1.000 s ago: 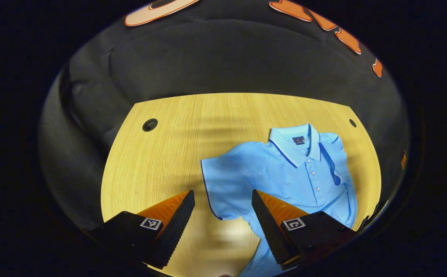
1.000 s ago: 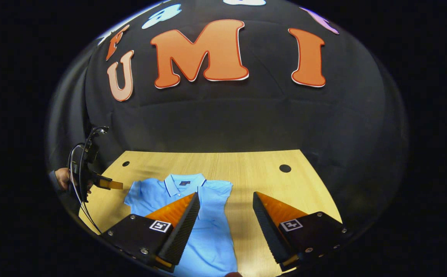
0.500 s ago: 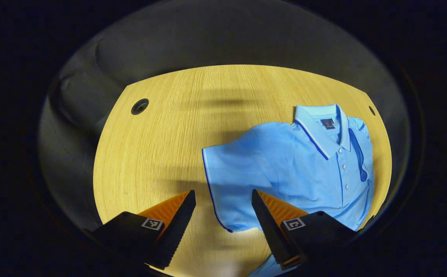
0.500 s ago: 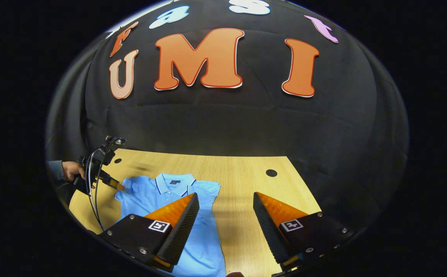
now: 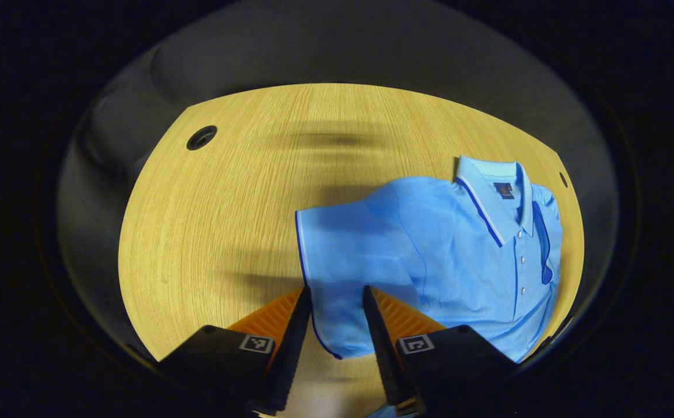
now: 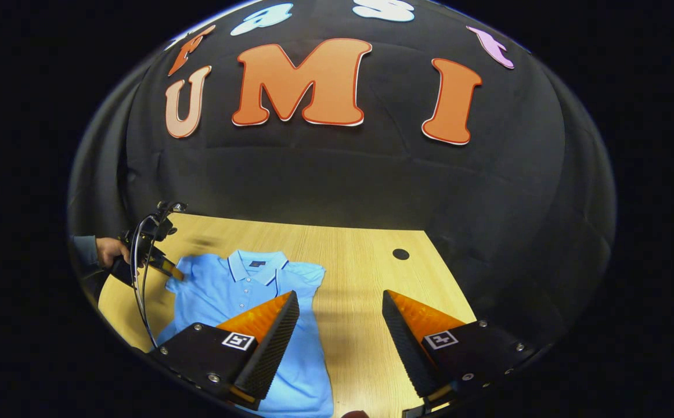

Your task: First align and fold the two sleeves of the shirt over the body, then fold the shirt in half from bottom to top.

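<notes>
A light blue polo shirt with dark blue trim lies flat on the wooden table, collar toward the far side. Its near sleeve spreads out to the left. The other sleeve lies folded over the body beside the buttons. My left gripper hangs low over the near sleeve's hem, its jaws narrowed but still apart, with the hem's edge between them. In the right gripper view the shirt lies at the left, and my right gripper stands open above the bare table beside it. The left gripper touches the sleeve there.
The table has a cable hole at its far left and a smaller one at the far right. A person's hand holds the left gripper at the table's left edge. The black cloth wall stands close behind the table.
My left gripper moved forward and down onto the near sleeve, and its jaws narrowed around the hem. The right gripper drifted slightly and stayed open.
</notes>
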A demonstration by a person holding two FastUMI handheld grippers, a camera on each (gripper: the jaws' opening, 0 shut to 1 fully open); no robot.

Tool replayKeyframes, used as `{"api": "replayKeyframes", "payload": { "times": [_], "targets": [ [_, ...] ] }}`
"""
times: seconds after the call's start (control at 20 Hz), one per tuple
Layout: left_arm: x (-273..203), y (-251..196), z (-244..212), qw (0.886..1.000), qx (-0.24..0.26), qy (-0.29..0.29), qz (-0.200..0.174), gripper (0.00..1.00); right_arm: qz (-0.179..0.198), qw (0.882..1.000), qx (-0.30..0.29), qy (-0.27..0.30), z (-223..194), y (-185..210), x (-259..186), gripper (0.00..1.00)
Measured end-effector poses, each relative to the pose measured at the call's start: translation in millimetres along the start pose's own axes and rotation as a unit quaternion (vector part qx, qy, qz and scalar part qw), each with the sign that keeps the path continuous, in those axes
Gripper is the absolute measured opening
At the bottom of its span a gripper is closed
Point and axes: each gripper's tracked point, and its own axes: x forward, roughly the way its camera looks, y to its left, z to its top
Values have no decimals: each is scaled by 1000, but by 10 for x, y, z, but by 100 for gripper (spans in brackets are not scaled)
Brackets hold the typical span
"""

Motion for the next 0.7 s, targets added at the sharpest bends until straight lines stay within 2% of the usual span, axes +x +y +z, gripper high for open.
{"api": "replayKeyframes", "payload": {
  "times": [0.2,0.25,0.4,0.7],
  "targets": [
    [-33,-58,27,999,-24,-17,-27,11,-5,1000,-4,8,-62,6,-35,91],
    [-66,-84,0,999,-26,-16,-38,9,-7,1000,-6,10,-77,-12,-51,91],
    [-173,-214,146,997,-17,-49,-53,11,-13,1000,-2,14,-120,-54,-98,92],
    [-492,-676,403,992,35,-90,-81,9,-20,999,8,28,-258,-95,-156,92]
  ]
}}
